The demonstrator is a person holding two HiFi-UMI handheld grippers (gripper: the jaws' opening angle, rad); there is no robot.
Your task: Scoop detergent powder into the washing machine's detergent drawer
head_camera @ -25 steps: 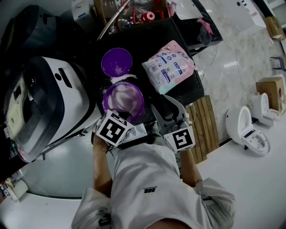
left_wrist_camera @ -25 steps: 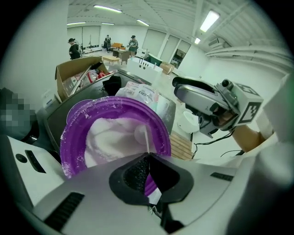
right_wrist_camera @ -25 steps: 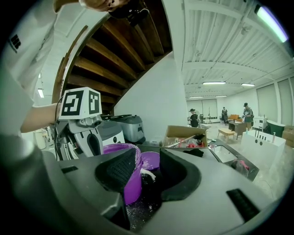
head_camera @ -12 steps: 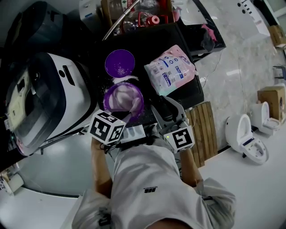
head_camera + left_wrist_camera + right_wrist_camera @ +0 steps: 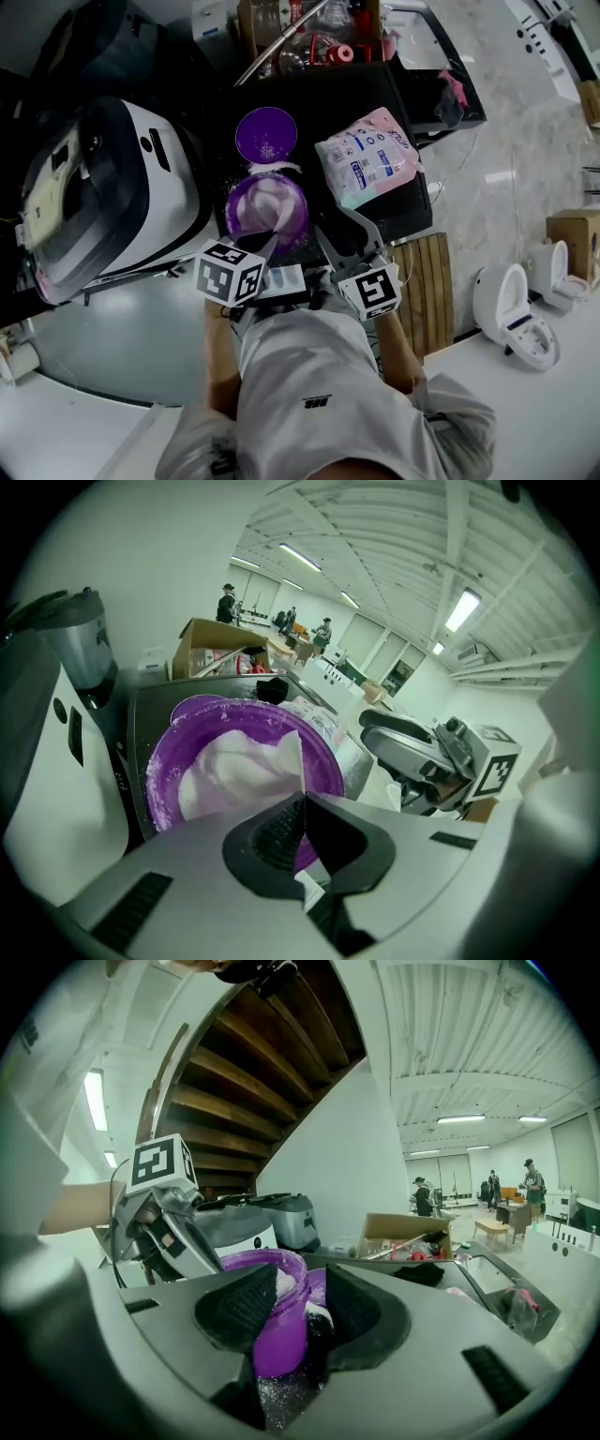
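Observation:
A purple tub (image 5: 267, 211) full of white powder (image 5: 234, 771) stands on the black table (image 5: 319, 89), next to the white washing machine (image 5: 112, 206). My left gripper (image 5: 265, 251) is shut on the thin handle of a pale scoop (image 5: 289, 757), whose bowl is dug into the powder. My right gripper (image 5: 333, 230) is open at the tub's right side. In the right gripper view the tub (image 5: 272, 1321) stands in the gap of that gripper (image 5: 302, 1307). The tub's purple lid (image 5: 266, 134) lies behind it. The detergent drawer is hidden.
A pink and white detergent bag (image 5: 367, 157) lies right of the tub. Spilled powder (image 5: 281, 1401) dusts the table by the tub. A cardboard box (image 5: 272, 19) with clutter is at the back, a wooden pallet (image 5: 427, 272) on the right, and white toilets (image 5: 511, 300) stand further right.
The left gripper has pushed the scoop from the tub's near rim into the powder. The right gripper has stayed beside the tub.

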